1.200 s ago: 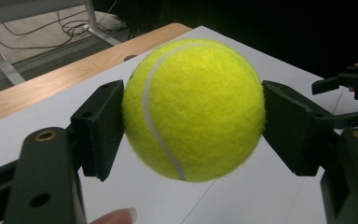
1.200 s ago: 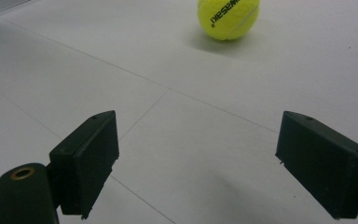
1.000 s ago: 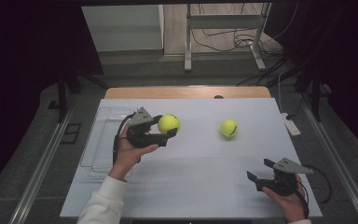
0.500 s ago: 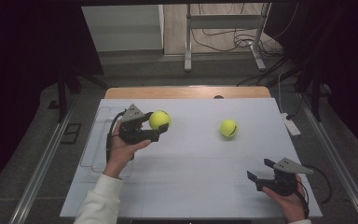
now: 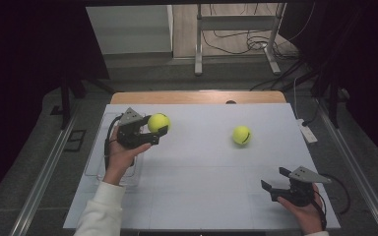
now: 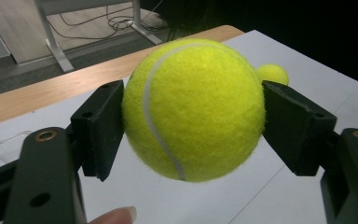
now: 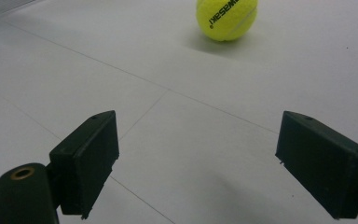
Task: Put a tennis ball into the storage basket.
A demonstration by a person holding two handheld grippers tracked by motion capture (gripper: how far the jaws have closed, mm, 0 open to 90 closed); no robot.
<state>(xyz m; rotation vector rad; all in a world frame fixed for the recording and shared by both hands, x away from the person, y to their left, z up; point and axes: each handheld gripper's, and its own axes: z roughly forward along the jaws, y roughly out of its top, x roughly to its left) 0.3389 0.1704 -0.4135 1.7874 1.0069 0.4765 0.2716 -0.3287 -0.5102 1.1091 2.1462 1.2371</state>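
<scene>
Left gripper (image 5: 150, 132) carried tennis ball (image 5: 158, 123) leftward; still clamped

A white table (image 5: 202, 187) with thin seam lines carries the things. A yellow tennis ball (image 5: 241, 135) lies on it, well ahead of the right gripper's fingers (image 7: 91, 158). A clear shallow tray (image 5: 94, 167) rests at its left edge, below the left gripper's fingers (image 6: 100, 128).

My white tabletop (image 5: 197, 196) has a wooden far edge. Beyond that edge stand a metal stand (image 5: 236, 29) and loose cables (image 5: 226, 42) on grey floor (image 5: 142, 69). Both sides of the tabletop lie dark.
</scene>
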